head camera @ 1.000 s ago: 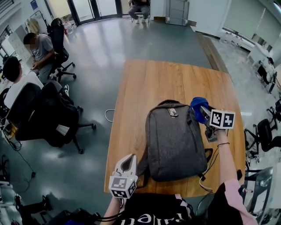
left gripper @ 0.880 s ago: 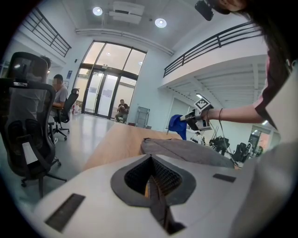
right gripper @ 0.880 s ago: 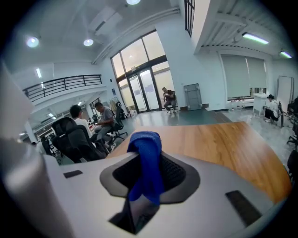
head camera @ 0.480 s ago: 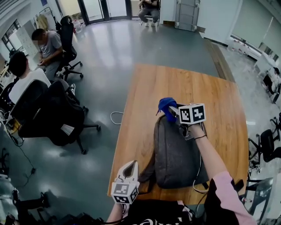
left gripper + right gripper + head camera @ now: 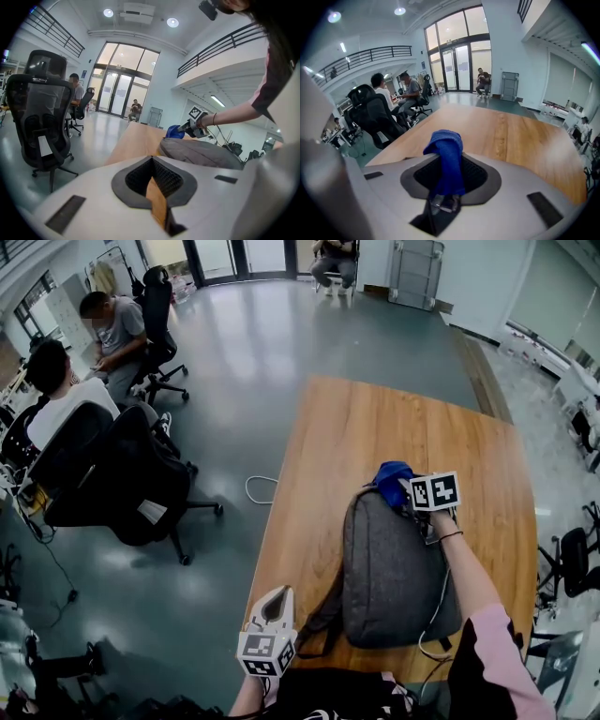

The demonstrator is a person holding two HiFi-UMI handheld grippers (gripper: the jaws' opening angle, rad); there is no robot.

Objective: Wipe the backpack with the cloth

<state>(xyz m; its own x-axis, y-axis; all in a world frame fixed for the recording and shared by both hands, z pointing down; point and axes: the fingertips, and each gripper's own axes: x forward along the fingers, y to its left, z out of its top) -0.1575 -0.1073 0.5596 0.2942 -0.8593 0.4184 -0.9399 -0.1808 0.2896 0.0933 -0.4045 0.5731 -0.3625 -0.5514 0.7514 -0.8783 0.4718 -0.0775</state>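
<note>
Since the cloth (image 5: 444,159) is limp, the right gripper (image 5: 445,199) keeps its fingers clenched on a bunch of it at 12 o'clock on the backpack (image 5: 394,563), with the left gripper (image 5: 157,206) fingers pressed together, empty.

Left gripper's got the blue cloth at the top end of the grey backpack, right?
No, the right gripper holds the blue cloth at the top end of the grey backpack; the right gripper view shows it between the jaws. The left gripper holds nothing.
</note>
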